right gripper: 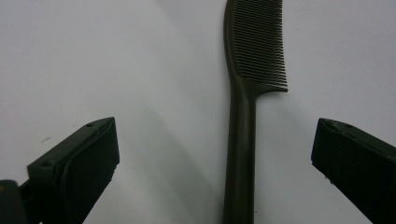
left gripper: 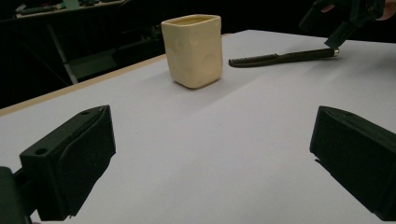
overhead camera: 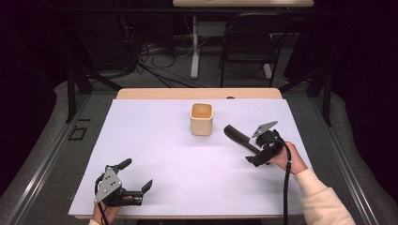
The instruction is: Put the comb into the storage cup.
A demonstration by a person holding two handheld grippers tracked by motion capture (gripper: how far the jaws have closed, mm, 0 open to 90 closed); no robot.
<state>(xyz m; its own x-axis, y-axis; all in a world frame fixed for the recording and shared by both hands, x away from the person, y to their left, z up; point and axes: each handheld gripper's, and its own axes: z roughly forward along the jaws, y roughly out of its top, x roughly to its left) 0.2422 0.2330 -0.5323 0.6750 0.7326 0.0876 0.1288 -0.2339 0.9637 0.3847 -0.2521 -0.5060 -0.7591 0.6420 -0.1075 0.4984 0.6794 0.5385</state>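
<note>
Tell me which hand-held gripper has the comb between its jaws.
The right hand-held gripper: its open jaws straddle the comb handle. The left hand-held gripper has bare table between.

Comb (right gripper: pixel 243 116): dark brown/black plastic, one piece, long slim handle plus a row of fine teeth along one edge of the head. Lies flat on the white sheet, to the right of the cream cup (overhead camera: pixel 201 119) and apart from it. Toothed head end points toward the cup, handle end runs away from it, diagonally toward the near right.
</note>
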